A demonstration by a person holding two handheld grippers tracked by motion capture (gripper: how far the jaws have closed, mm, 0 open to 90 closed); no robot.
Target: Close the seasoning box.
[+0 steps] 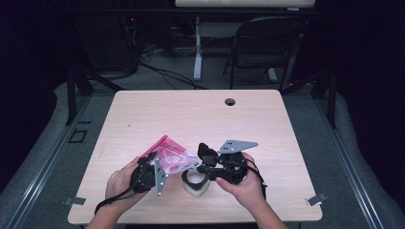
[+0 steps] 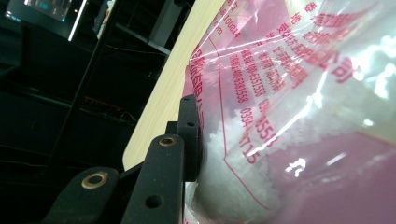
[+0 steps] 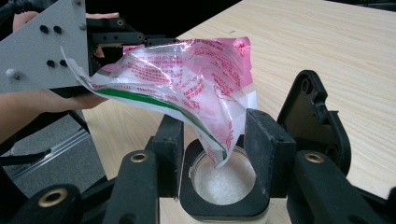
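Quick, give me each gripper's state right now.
Left gripper: shut on the pink bag, tilting it over the cup.
Right gripper: open, its jaws on either side of the cup, the bag's corner between them.

Left tongs (image 1: 152, 164) clamped shut, right tongs (image 1: 203, 160) parted, hands close together

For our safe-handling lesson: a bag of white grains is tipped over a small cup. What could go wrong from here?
1. The bag mouth is floppy and only its corner dips into the cup; grains may spill onto the table.
2. The cup sits between the right hand-held gripper jaws, apparently ungripped; a nudge could shift it.
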